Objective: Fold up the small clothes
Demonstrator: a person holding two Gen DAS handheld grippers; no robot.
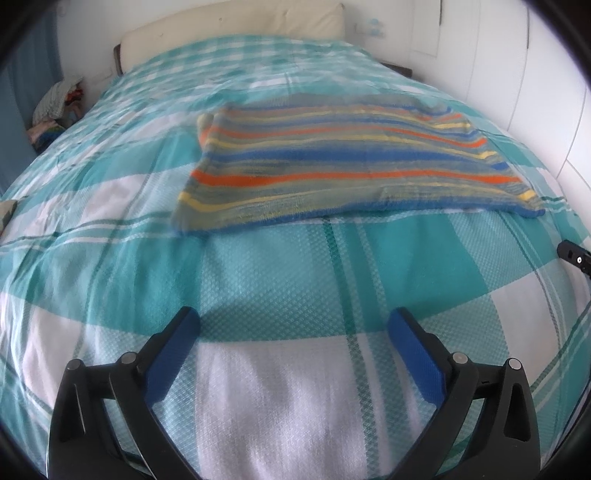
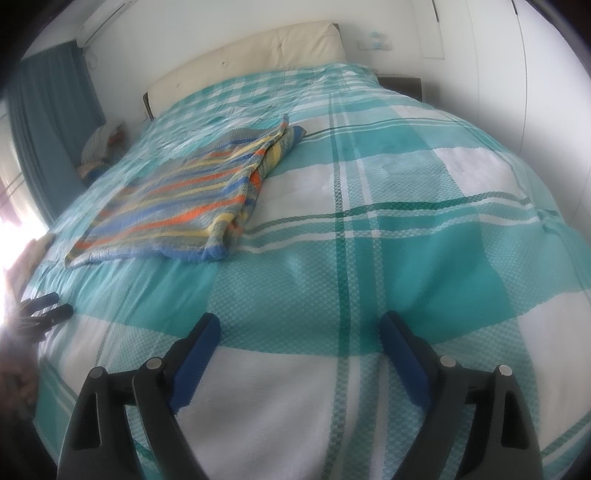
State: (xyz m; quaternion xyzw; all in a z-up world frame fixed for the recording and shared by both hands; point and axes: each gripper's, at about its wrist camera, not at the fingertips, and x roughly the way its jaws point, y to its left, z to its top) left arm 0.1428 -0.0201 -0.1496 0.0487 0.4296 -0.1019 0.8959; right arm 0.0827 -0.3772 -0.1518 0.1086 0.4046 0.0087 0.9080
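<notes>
A striped cloth in orange, blue, yellow and grey lies folded flat on the bed, ahead of my left gripper. It also shows in the right wrist view, far to the left, with doubled layers along its right edge. My left gripper is open and empty, low over the bedspread, well short of the cloth. My right gripper is open and empty over the bedspread, to the right of the cloth. The left gripper's fingertips show at the left edge of the right wrist view.
The bed is covered by a teal and white checked bedspread, with a cream headboard at the far end. A pile of clothes sits beside the bed at the far left. White wardrobe doors stand on the right.
</notes>
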